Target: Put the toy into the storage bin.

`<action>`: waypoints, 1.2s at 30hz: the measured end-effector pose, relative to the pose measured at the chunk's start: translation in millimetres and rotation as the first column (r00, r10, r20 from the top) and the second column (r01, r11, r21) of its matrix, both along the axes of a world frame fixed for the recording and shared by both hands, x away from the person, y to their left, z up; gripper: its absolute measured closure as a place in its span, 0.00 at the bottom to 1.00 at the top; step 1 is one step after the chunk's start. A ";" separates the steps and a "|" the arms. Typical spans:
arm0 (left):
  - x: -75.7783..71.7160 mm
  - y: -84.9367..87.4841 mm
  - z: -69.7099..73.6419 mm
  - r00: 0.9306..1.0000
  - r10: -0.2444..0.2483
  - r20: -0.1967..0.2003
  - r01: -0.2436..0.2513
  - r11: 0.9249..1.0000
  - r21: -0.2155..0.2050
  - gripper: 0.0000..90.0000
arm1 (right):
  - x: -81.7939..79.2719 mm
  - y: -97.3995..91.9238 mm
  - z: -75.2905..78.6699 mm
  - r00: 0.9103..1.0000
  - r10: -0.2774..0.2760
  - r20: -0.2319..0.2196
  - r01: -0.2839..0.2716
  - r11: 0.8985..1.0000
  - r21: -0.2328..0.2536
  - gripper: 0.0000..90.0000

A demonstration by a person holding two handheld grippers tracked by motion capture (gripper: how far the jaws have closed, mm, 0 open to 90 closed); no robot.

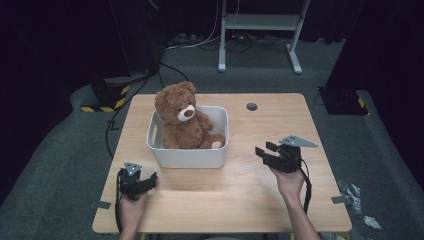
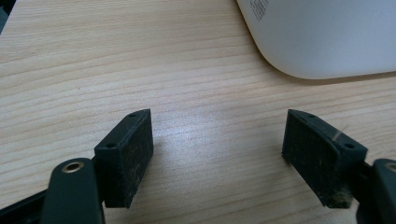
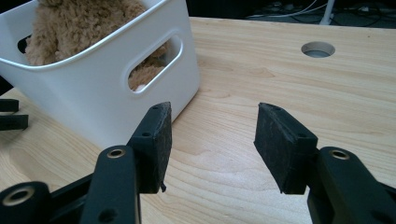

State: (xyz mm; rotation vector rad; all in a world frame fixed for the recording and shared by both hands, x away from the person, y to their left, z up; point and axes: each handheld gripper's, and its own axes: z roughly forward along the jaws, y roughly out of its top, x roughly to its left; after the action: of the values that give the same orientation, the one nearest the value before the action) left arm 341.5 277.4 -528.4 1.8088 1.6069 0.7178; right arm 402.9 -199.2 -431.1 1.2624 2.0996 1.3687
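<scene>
Dark room around us, grey carpet, a white metal stand [image 1: 260, 30] at the back and cables on the floor. Light wooden table [image 1: 250, 190] under both my hands, with a round cable hole [image 1: 251, 106] on its far side.

White bin [image 1: 187, 156] sits left of the table's centre, toward the far edge. Brown teddy bear [image 1: 182, 117] sits upright inside it, head and shoulders above the rim, muzzle facing right and toward me. In the right gripper view the bin [image 3: 93, 88] is to the upper left, and the bear's fur [image 3: 79, 21] shows over the rim and through the handle slot.

My left gripper [image 1: 150, 181] is low at the near left of the table, just in front of the bin's near left corner, apart from it. Its jaws stand wide apart with bare wood between them. In the left gripper view [image 2: 217, 149] the bin's rounded bottom corner [image 2: 327, 37] is ahead at the upper right.

My right gripper [image 1: 264, 150] is held above the table to the right of the bin, pointing left at it, well apart. In the right gripper view [image 3: 212, 135] its jaws are partly open, nothing between them. Neither gripper touches the bin or the bear.
</scene>
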 end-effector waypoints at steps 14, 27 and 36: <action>0.0 0.0 0.0 1.000 0.000 0.000 0.000 1.000 -0.001 0.27 | 1.8 -0.8 -10.5 1.000 -0.014 -0.023 0.014 1.000 -0.004 0.51; 0.0 0.0 0.0 1.000 0.000 0.000 0.000 1.000 -0.001 0.27 | 5.8 -0.9 -24.4 0.998 -0.024 -0.063 0.023 0.999 -0.023 0.51; 0.0 0.0 0.0 1.000 0.000 0.000 0.000 1.000 0.000 0.27 | 8.5 0.2 -34.8 0.995 -0.027 -0.092 0.024 0.999 -0.035 0.51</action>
State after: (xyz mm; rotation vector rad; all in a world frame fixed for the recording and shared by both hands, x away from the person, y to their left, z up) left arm 341.5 277.4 -528.4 1.8084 1.6070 0.7176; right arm 411.4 -199.0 -465.9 1.3584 2.1503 1.2810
